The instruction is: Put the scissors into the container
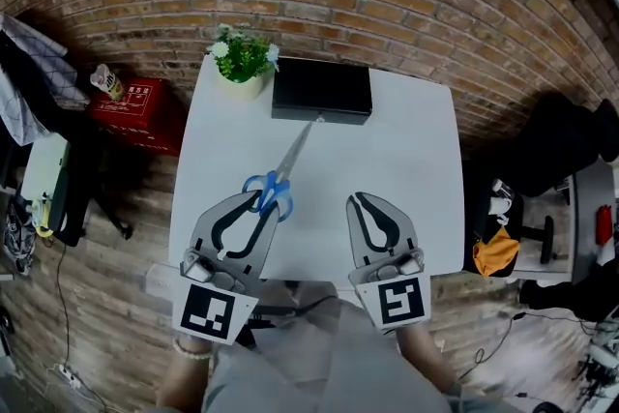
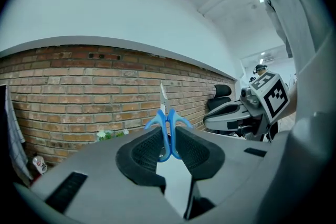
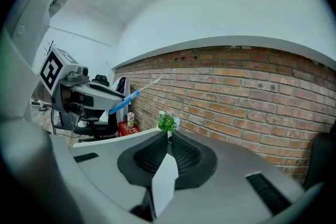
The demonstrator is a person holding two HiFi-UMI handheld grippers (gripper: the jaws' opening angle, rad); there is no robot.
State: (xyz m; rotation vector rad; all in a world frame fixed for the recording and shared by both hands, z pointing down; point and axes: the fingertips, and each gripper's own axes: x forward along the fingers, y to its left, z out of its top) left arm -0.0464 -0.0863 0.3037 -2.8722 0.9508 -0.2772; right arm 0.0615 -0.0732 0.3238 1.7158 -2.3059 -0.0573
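Note:
Blue-handled scissors (image 1: 282, 183) are lifted above the white table (image 1: 406, 150), their steel blades pointing at the black container (image 1: 321, 90) at the table's back edge. My left gripper (image 1: 257, 200) is shut on the scissors' handles. In the left gripper view the scissors (image 2: 168, 126) stand upright between the ribbed pads, blades up, with the left gripper (image 2: 169, 138) closed on them. My right gripper (image 1: 361, 200) hovers beside it over the table's front, shut with nothing in it. In the right gripper view, the right gripper (image 3: 168, 139) has its pads together, and the scissors (image 3: 126, 100) show at the left.
A small potted plant (image 1: 242, 61) stands at the table's back left corner, next to the container. A brick wall runs behind the table. A red box (image 1: 135, 106) with a can on it lies to the left, and dark chairs (image 1: 566, 150) stand to the right.

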